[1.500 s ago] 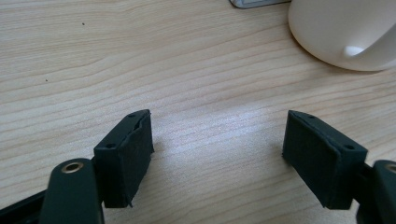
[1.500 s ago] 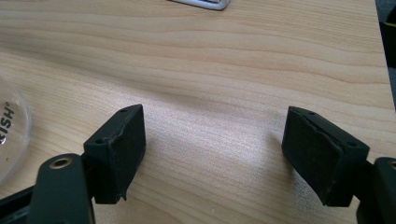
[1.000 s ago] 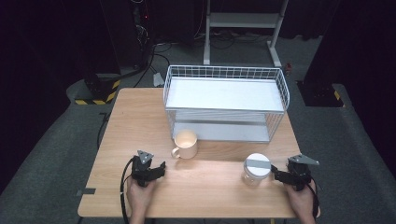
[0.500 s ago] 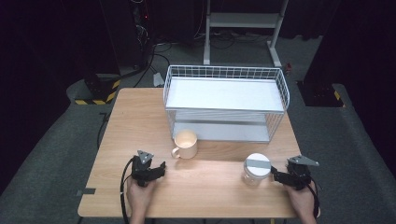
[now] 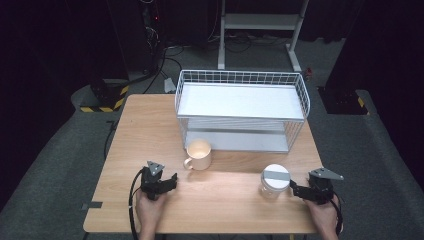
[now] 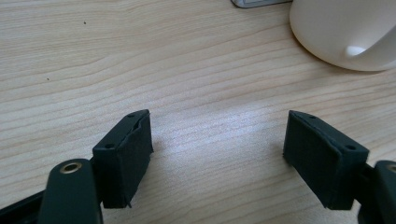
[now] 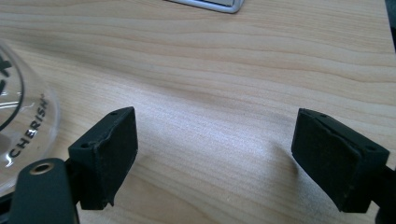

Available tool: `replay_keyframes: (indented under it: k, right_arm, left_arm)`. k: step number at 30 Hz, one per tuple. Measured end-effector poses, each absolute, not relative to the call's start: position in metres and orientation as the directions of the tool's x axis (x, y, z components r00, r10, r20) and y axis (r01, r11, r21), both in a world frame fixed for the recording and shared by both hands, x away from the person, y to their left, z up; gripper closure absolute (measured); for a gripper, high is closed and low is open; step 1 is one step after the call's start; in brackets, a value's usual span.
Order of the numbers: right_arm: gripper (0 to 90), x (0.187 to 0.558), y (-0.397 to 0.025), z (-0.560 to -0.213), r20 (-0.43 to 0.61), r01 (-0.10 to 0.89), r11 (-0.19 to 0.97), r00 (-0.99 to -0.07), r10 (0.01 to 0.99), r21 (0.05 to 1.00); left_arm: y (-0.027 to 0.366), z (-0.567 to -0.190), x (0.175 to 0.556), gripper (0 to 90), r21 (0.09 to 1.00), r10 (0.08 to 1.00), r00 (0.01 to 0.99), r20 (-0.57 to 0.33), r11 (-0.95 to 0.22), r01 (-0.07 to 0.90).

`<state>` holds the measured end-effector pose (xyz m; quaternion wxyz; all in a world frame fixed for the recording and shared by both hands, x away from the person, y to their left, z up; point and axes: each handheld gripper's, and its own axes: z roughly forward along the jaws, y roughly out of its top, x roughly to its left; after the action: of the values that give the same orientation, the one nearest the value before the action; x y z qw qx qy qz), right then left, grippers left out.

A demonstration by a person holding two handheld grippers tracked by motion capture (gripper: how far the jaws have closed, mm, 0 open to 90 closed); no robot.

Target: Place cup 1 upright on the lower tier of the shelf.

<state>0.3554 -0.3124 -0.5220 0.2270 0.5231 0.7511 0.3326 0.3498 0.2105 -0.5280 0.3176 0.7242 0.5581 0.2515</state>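
Nothing we can detect has shifted since the earlier frames: both grippers rest where they were, at the near edge of the bench (image 5: pixel 125 130).

Item one, cream mug (image 5: pixel 198 154): we find it near the middle of the bench, just in front of the wire rack, handle turned toward the left gripper (image 5: pixel 172 179). We judge it ceramic: stiff, moderately heavy, glazed and so somewhat slippery, breakable if dropped. Best hold, in our view, is across the rim wall or over the handle.

Item two, clear jar (image 5: pixel 274 182): it stands toward the near right corner, just beside the right gripper (image 5: pixel 292 188), with a pale lid and a grey label on top. In the right gripper view we read printed lettering on its curved wall. We take it for glass or hard plastic, smooth, inclined to slip; grip the body below the lid, squarely.

Left gripper: jaws spread wide, holding nothing, bare wood between them. Right gripper: jaws likewise wide apart and empty, the jar just to one side.

Item three, white wire rack (image 5: pixel 240 112): two shelves, occupying the far right of the bench. Its low shelf opening leaves little headroom, so we expect a lifted mug or jar must clear the wire edge.
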Motion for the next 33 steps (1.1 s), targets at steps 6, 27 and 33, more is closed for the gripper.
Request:
replay_keyframes:
  k: [6,27,33]
  right_arm:
    - [14.9,0.346,-0.311,-0.52,0.022,0.626,0.222,-0.357,0.934,0.748]
    - [16.3,0.315,-0.304,-0.516,0.042,0.608,0.234,-0.404,0.914,0.759]
    - [16.0,0.306,-0.301,-0.516,0.046,0.601,0.238,-0.418,0.908,0.763]
  left_arm:
    - [0.21,-0.528,0.35,23.8,0.741,0.968,0.25,0.01,-0.175,0.648]
    - [0.21,-0.528,0.35,23.8,0.741,0.968,0.25,0.011,-0.175,0.648]
    - [0.21,-0.528,0.35,23.8,0.741,0.968,0.25,0.01,-0.176,0.648]
